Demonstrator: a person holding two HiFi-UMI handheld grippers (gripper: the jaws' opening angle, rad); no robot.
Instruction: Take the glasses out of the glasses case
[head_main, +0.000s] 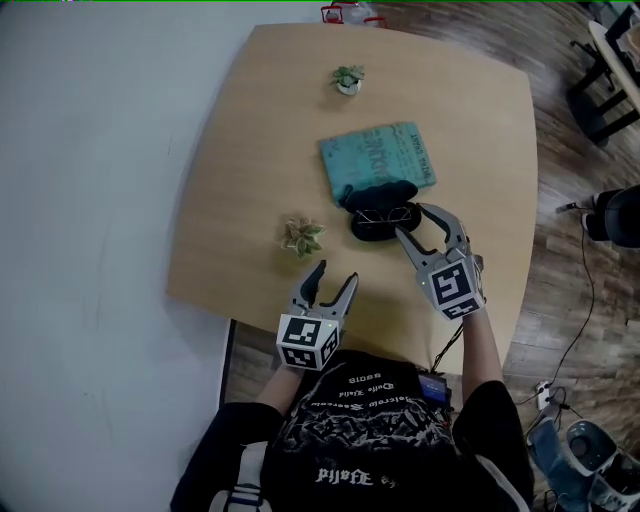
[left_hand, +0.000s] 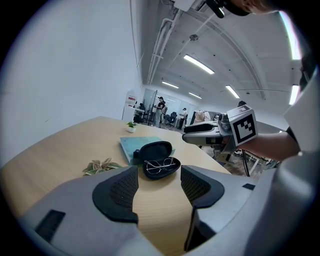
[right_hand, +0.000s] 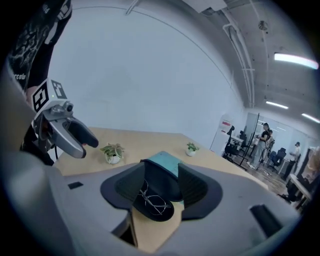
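Note:
An open black glasses case (head_main: 381, 212) lies on the wooden table (head_main: 250, 150), its lid resting on a teal book (head_main: 378, 158). Thin wire-rimmed glasses (head_main: 388, 215) lie inside the case (left_hand: 161, 159); in the left gripper view the glasses (left_hand: 162, 165) show plainly. My right gripper (head_main: 427, 222) is open just right of the case, jaws spread beside it. Seen through the right gripper view, the case (right_hand: 156, 197) and glasses (right_hand: 152, 201) sit between the jaws, untouched. The left gripper (head_main: 331, 282) stands open near the table's front edge, nothing in it.
A small potted plant (head_main: 301, 236) stands left of the case, and another (head_main: 347, 79) near the far edge. Wooden floor, cables and chair bases lie to the right of the table. A white wall or floor area runs along the left.

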